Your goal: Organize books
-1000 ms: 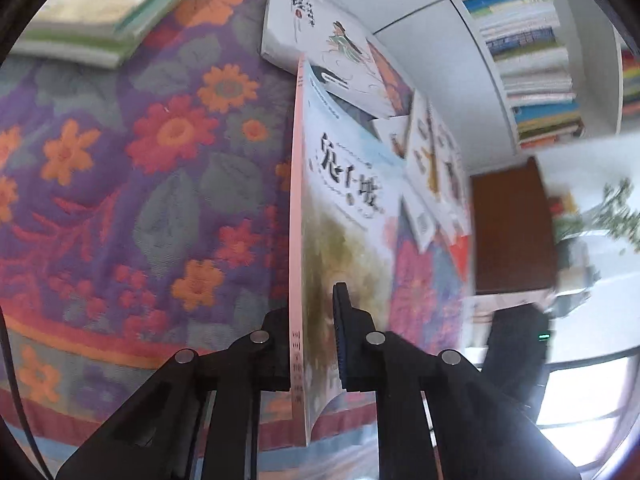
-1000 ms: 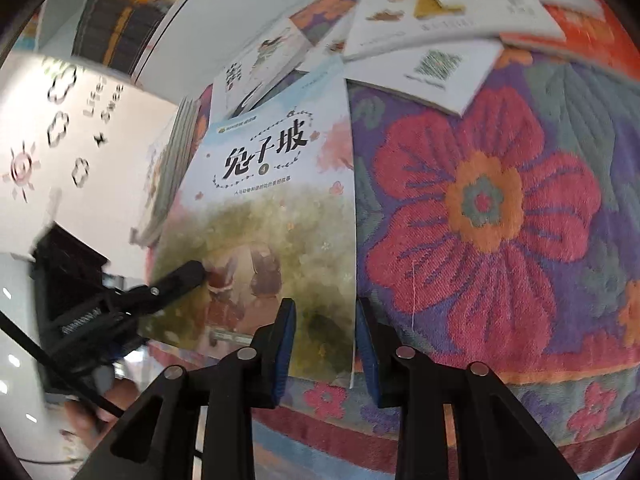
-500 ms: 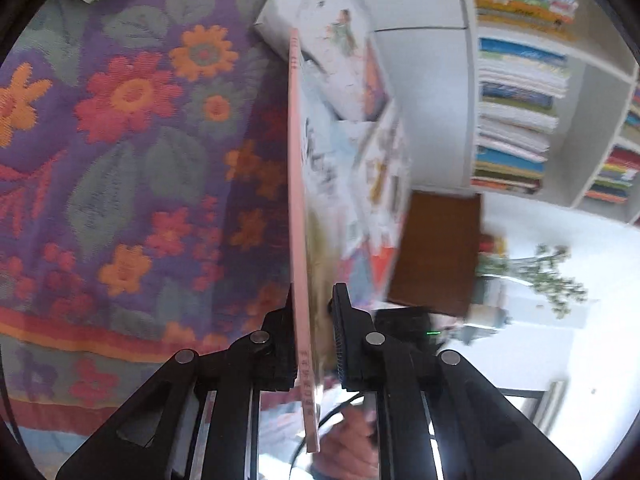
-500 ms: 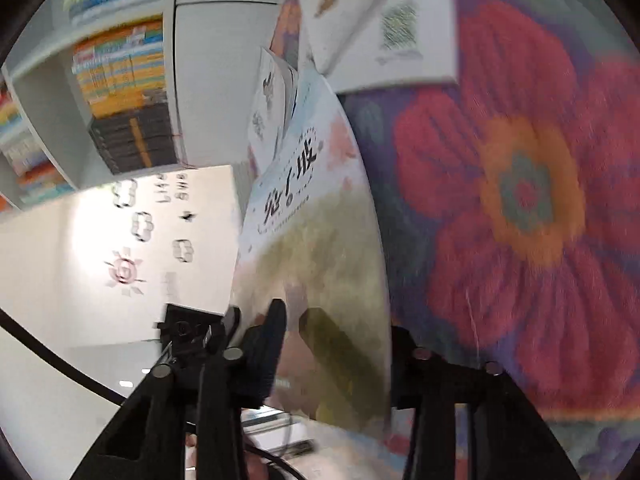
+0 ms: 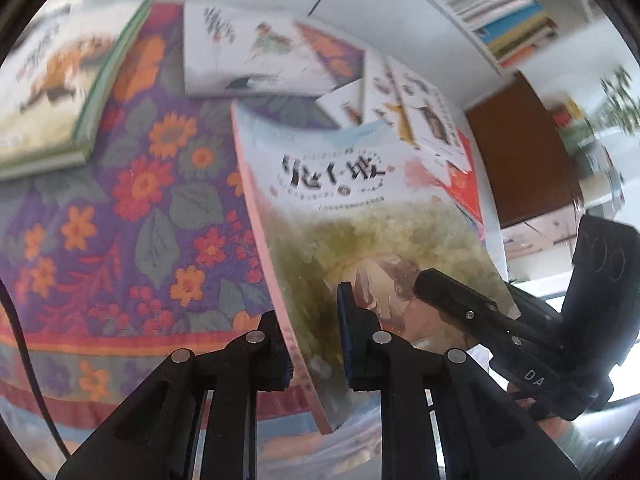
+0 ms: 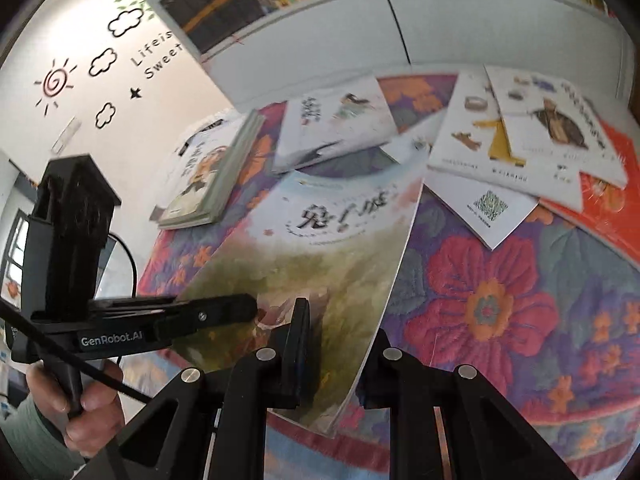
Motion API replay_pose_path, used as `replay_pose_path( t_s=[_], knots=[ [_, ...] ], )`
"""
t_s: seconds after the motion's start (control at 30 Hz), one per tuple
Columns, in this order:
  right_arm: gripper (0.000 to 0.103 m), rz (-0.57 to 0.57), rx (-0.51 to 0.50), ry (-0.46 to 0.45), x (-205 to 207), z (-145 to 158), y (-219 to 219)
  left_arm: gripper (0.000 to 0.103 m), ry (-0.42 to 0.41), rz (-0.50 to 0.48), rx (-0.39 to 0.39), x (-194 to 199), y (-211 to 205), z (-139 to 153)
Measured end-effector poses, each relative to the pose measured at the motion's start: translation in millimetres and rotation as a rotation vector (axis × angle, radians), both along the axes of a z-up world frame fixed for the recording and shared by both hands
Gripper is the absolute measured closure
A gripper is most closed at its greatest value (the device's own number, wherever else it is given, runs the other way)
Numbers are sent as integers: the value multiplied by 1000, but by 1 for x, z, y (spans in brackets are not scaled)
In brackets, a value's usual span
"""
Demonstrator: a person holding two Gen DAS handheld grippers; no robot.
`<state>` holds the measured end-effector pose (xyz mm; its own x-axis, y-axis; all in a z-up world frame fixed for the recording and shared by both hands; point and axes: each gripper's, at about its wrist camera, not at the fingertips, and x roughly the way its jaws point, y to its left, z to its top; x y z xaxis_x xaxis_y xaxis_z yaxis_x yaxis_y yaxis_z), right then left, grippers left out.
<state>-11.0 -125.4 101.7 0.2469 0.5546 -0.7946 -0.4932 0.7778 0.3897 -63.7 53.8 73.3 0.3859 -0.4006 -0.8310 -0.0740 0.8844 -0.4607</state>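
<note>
At far left the green-edged book stack (image 5: 44, 92) sits on the floral cloth (image 5: 132, 208), close under your swing path; clip it and it slides.

Left tool (image 5: 312, 344): jaws are opening, with the pink spine edge of the book (image 5: 360, 220) between them. Pads look to be on it, but only on the bottom corner. Let go fully now and that side drops.

The book is off the cloth, tilted and bowed across its cover, with one tool on each lower corner. If your hands twist against each other, the cover creases or the pages splay.

Right tool (image 6: 338, 344): clamped on the book's open lower edge, thin bite. I judge it can't hold the book alone; the book would pivot and peel out.

Below and right, loose books (image 5: 408, 112) overlap messily. A drop lands there and scatters them further.

The bookshelf (image 5: 500, 12) is well apart at upper right, so that's a long carry on corner grips. Regrip deeper first.
</note>
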Motion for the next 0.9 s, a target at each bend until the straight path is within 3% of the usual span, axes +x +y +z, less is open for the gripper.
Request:
replay_pose_path(
  t_s=[0.2, 0.4, 0.67, 0.9],
  knots=[
    [84, 28, 32, -67, -15, 37, 13, 86, -89, 54, -20, -19, 36, 32],
    [82, 122, 100, -128, -12, 71, 89, 85, -182, 185, 3, -39, 120, 63],
    [82, 177, 116, -49, 17, 36, 217, 85, -149, 261, 112, -15, 228, 44],
    [82, 107, 89, -8, 44, 12, 266, 82, -118, 244, 78, 17, 276, 21]
  ],
)
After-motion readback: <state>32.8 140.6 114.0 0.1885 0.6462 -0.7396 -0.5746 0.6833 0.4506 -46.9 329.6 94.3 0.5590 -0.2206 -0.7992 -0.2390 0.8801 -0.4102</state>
